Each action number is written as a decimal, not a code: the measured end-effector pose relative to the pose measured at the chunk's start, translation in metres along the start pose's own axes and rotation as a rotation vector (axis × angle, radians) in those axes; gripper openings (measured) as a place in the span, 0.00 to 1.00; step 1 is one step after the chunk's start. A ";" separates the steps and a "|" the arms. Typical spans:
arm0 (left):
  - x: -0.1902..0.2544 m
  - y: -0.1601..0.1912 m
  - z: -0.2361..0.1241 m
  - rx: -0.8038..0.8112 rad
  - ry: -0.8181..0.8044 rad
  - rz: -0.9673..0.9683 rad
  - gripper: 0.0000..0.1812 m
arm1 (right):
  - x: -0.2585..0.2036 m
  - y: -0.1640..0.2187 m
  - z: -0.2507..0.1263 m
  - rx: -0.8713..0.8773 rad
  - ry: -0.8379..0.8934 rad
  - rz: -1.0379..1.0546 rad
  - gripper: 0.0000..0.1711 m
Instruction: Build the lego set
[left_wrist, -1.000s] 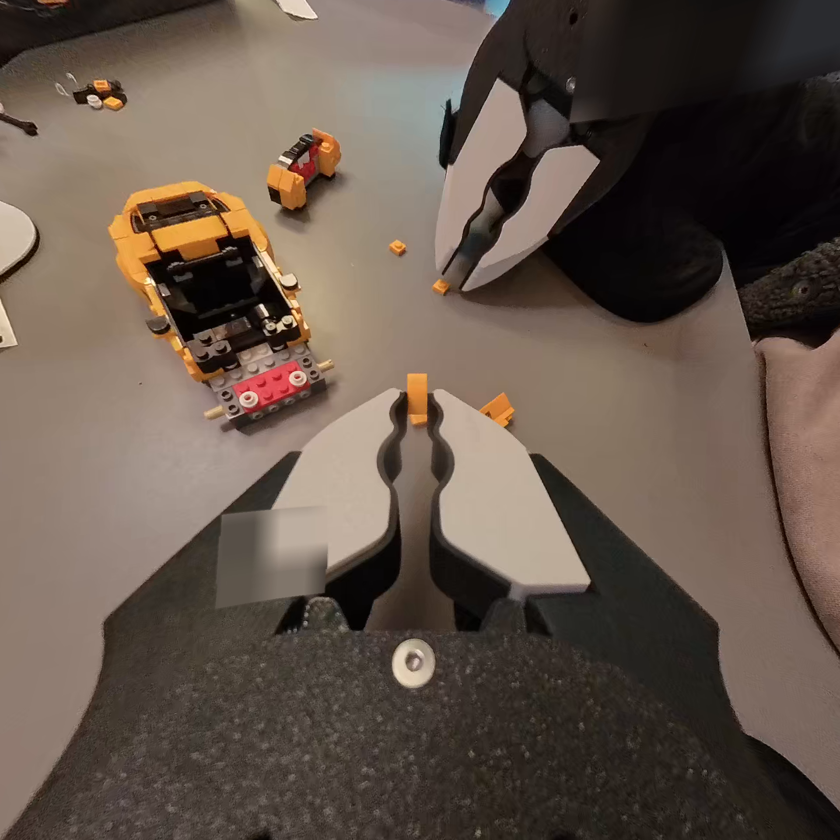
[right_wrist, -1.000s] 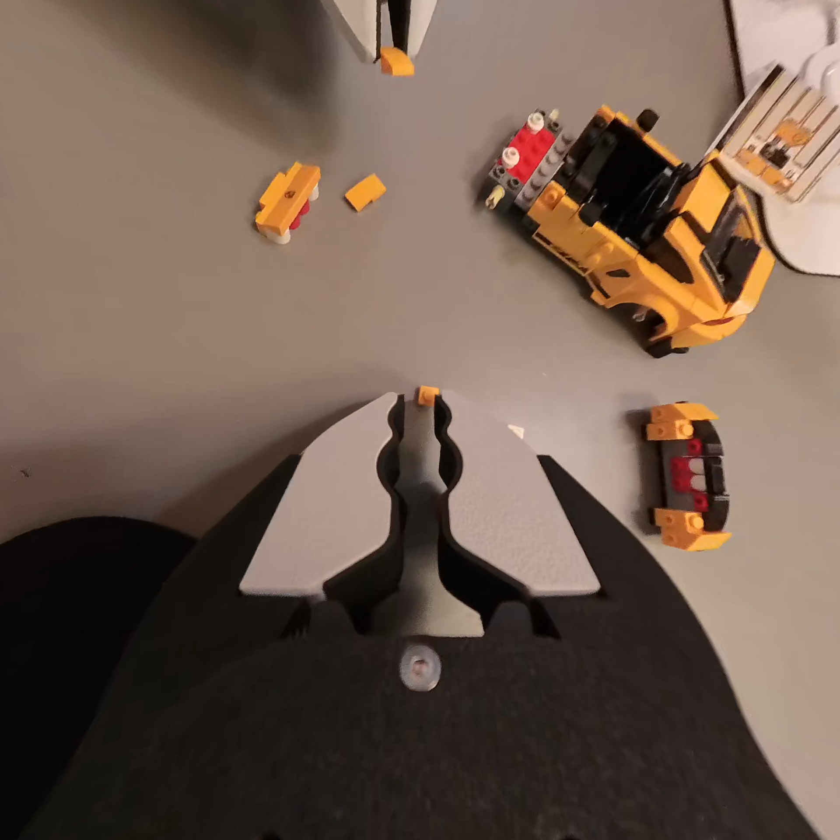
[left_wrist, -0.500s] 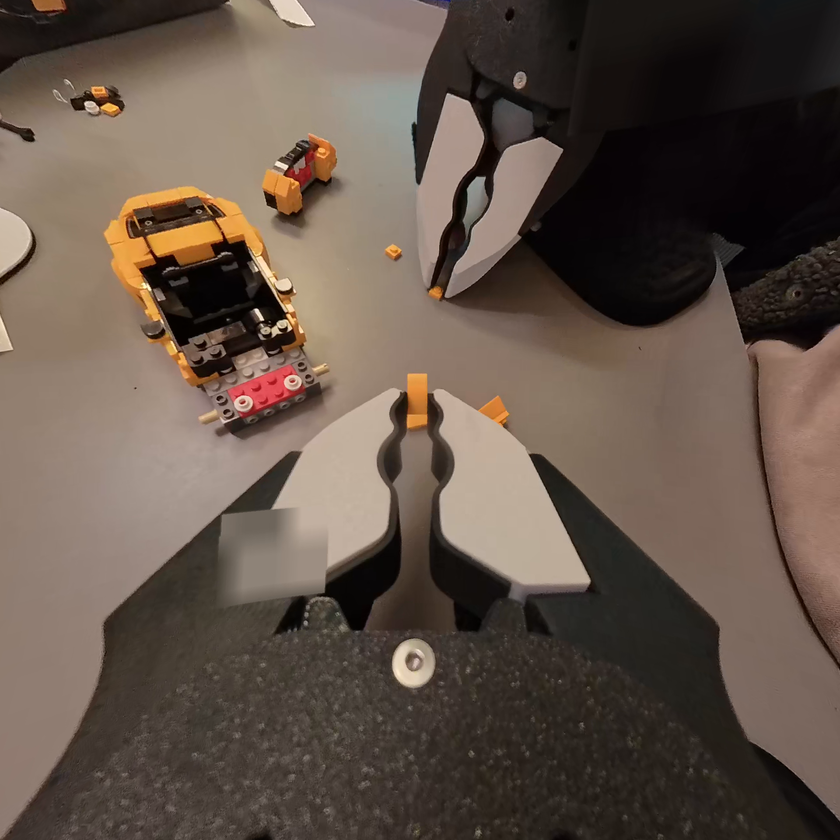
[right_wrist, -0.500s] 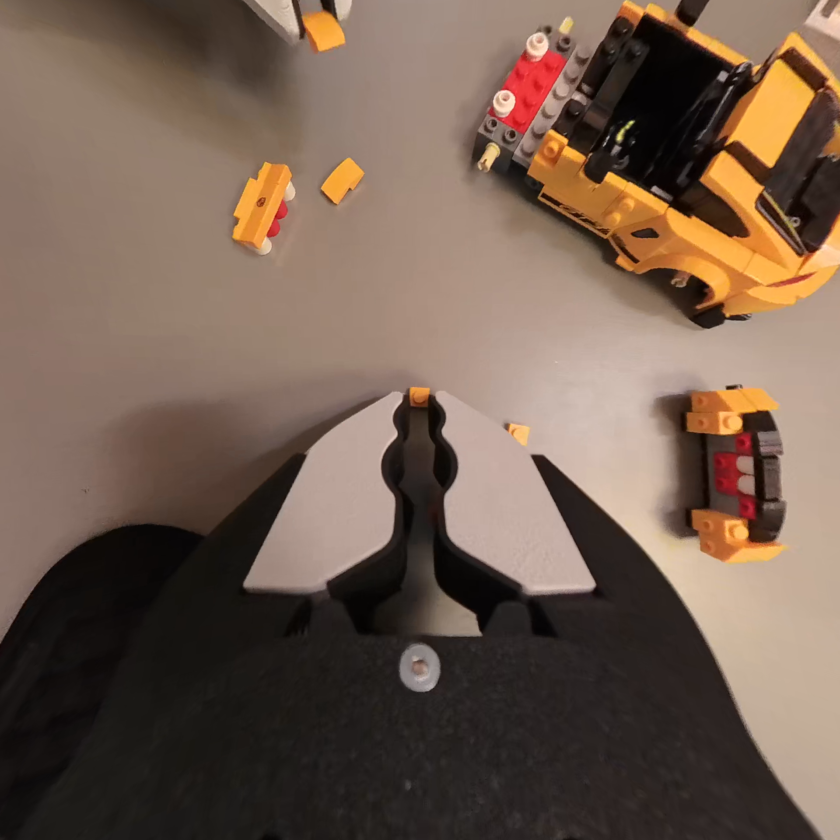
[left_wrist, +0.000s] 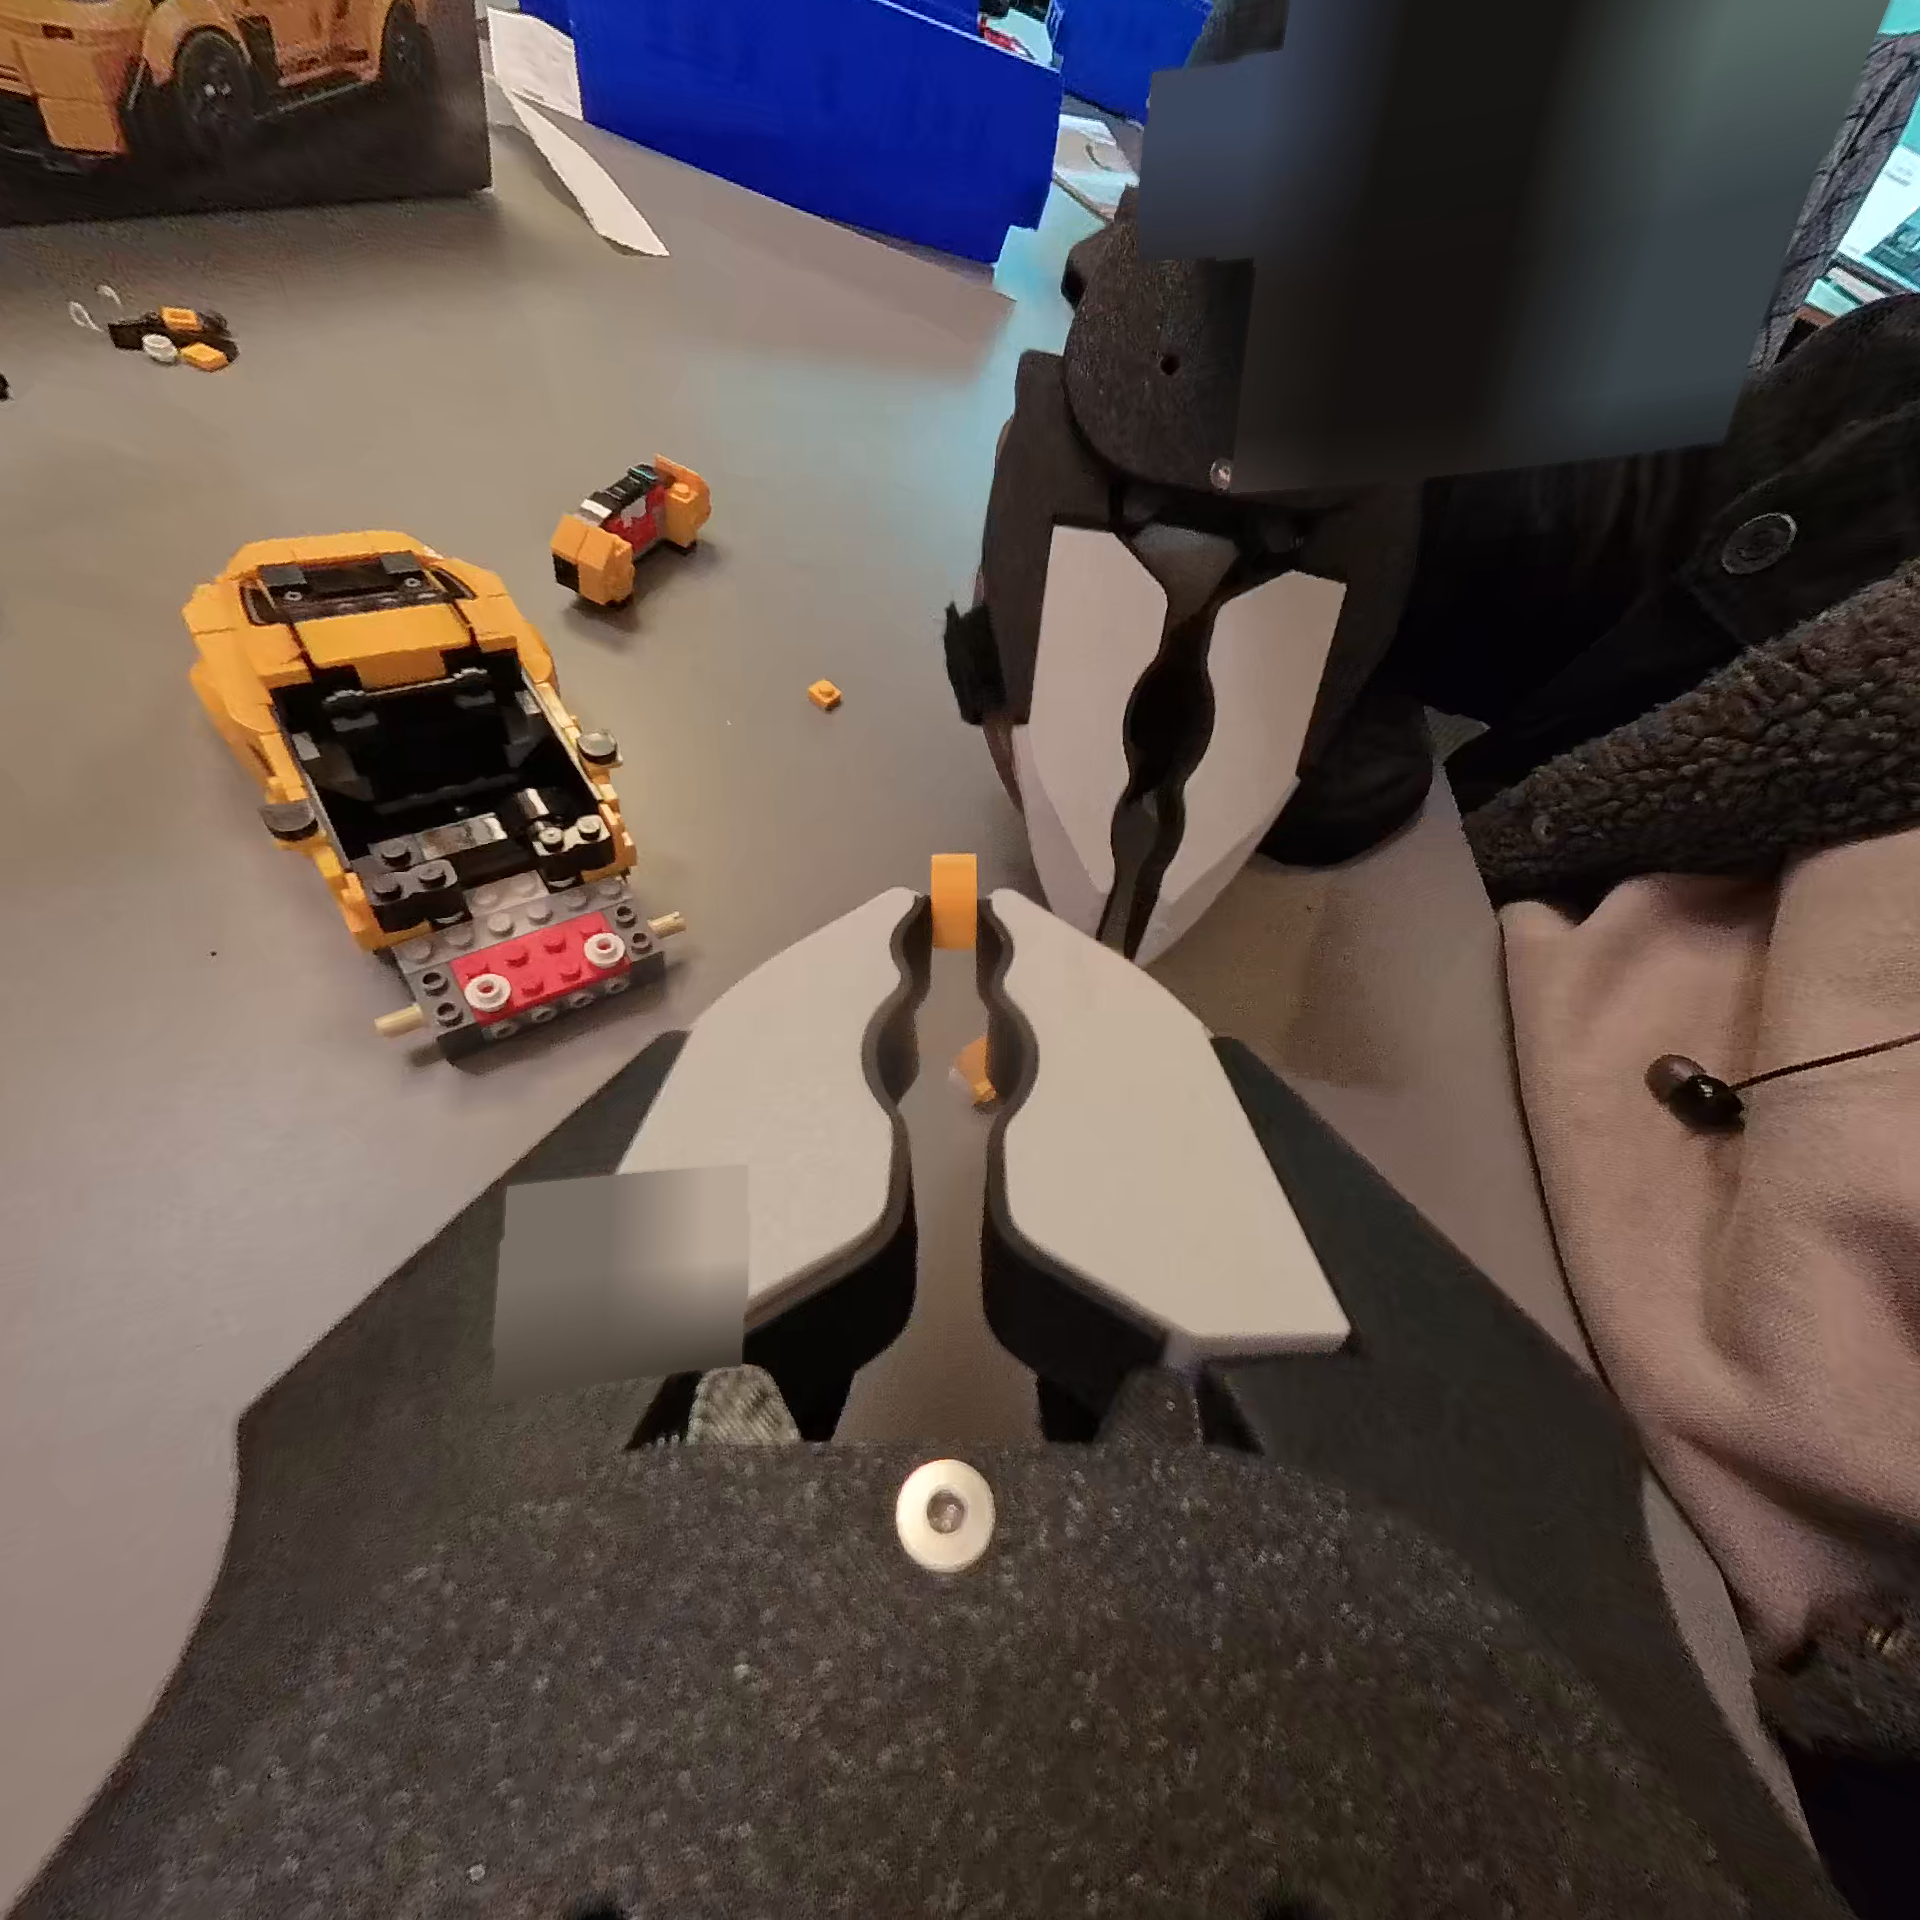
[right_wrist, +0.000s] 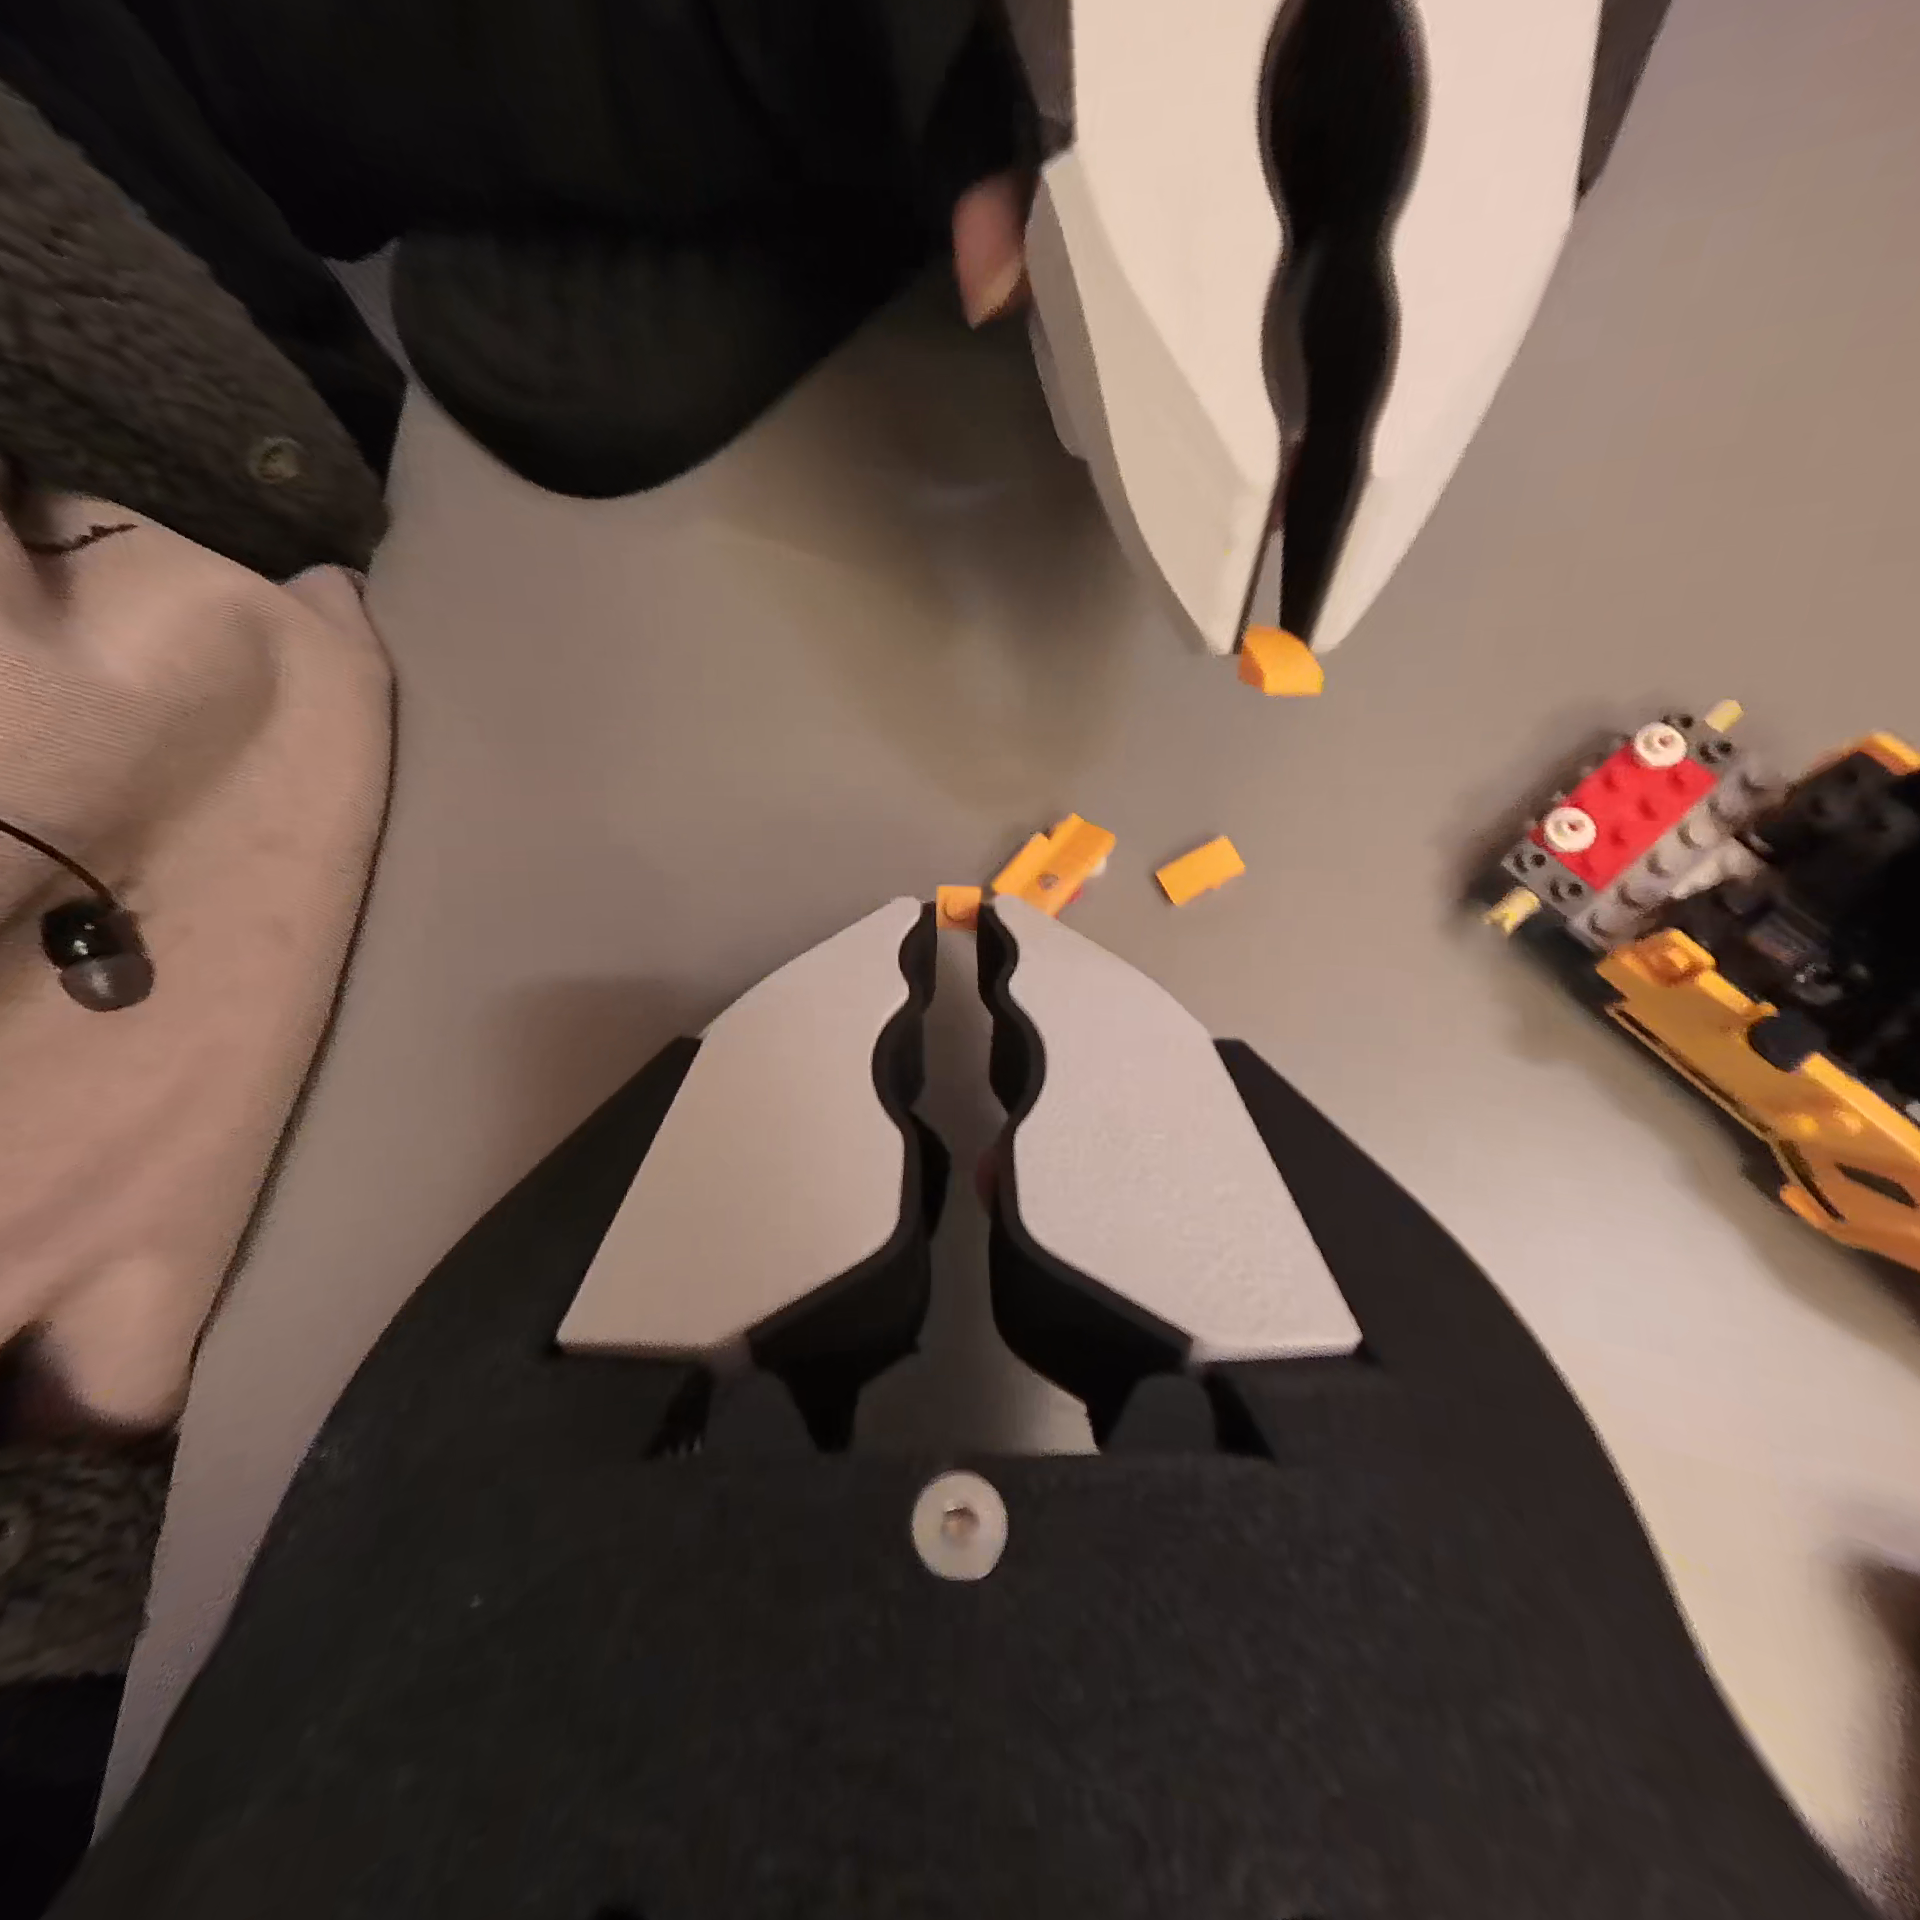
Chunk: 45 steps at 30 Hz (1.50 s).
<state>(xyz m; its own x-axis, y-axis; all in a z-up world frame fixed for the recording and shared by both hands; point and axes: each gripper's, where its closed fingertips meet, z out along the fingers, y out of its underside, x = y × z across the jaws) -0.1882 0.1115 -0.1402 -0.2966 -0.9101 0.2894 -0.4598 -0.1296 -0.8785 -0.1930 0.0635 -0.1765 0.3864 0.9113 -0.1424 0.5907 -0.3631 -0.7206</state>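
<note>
1. Holding a small orange curved piece (left_wrist: 953, 900) upright at its tips, the left gripper (left_wrist: 953, 920) has its jaws nearly together, clamped on the piece's two flat sides.
2. Pinched at the tips of the right gripper (right_wrist: 958, 914) is a tiny orange square piece (right_wrist: 957, 904); its jaws are also narrow, and the two grippers' tips are near each other.
3. Both pieces look light, stiff and smooth, so I judge they could twist or pop out under a hard squeeze; flat opposite faces are the safest hold.
4. The half-built orange car (left_wrist: 416, 727) sits on the grey table (left_wrist: 831, 436), well apart from both grippers; it looks rigid, but pressing on it could knock parts loose.
5. Counted: one car, one orange-and-red rear block (left_wrist: 634, 528), one flat orange assembly (right_wrist: 1051, 852), one loose curved piece (right_wrist: 1200, 869) beside it, one loose stud piece (left_wrist: 824, 694), and one little pile of bits (left_wrist: 171, 335) far off.
</note>
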 end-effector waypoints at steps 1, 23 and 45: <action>0.001 -0.001 0.000 0.005 0.006 -0.004 0.04 | -0.001 -0.003 0.001 0.015 -0.003 0.000 0.04; 0.037 -0.032 -0.019 0.225 0.349 -0.165 0.04 | -0.013 -0.059 -0.038 0.479 -0.202 0.149 0.04; 0.038 0.001 0.004 -0.005 0.343 -0.273 0.04 | 0.005 -0.037 -0.022 0.353 -0.121 0.213 0.04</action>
<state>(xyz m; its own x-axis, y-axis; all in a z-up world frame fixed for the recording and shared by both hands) -0.1970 0.0749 -0.1319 -0.4236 -0.6594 0.6211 -0.5640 -0.3446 -0.7505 -0.1974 0.0775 -0.1354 0.3749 0.8473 -0.3763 0.2197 -0.4755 -0.8518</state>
